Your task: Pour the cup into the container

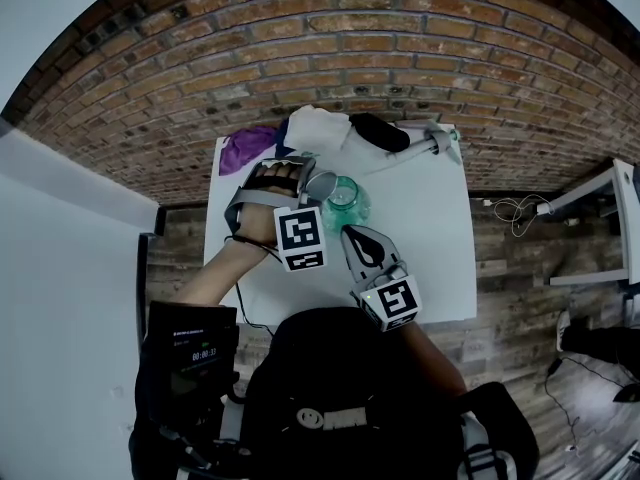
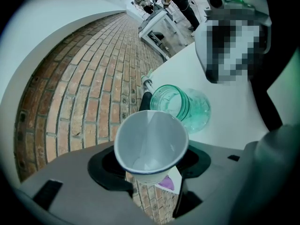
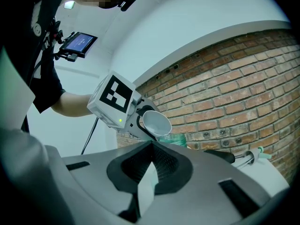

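My left gripper [image 1: 305, 176] is shut on a white paper cup [image 1: 322, 184] and holds it tipped on its side above the table. In the left gripper view the cup [image 2: 151, 144] sits between the jaws with its mouth turned towards the camera. It points at a clear green container [image 2: 180, 108], which stands on the white table [image 1: 430, 258] just right of the cup [image 1: 348, 204]. My right gripper [image 1: 352, 233] hovers in front of the container, jaws shut with nothing in them [image 3: 150, 146]. The right gripper view shows the tipped cup [image 3: 157, 122] over the container [image 3: 174, 138].
At the table's far edge lie a purple cloth [image 1: 245, 148], a white cloth [image 1: 315, 128], a black object [image 1: 378, 131] and a long tool with a green tip [image 1: 437, 143]. A brick wall [image 1: 350, 38] rises behind. A small screen [image 1: 195, 353] is at lower left.
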Tool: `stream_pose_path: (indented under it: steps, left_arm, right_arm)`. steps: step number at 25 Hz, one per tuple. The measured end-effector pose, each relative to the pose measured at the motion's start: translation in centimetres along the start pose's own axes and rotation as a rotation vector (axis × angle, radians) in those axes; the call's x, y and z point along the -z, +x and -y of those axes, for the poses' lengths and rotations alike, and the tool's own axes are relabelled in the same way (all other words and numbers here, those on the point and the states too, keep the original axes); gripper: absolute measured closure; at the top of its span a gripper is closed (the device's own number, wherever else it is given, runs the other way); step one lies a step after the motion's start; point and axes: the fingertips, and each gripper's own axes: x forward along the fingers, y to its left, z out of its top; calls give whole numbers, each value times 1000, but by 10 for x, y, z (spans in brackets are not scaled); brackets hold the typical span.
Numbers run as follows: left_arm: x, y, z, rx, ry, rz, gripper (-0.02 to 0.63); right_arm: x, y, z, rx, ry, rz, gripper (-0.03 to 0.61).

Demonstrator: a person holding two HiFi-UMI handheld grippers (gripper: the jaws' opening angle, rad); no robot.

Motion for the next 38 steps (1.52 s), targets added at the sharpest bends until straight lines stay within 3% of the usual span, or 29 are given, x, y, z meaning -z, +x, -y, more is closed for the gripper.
stream_pose_path:
  steps: [38]
  left_arm:
    - [0, 1, -4, -45, 33, -10, 333]
  right_arm:
    - [-1, 1, -2, 7, 7, -1, 578]
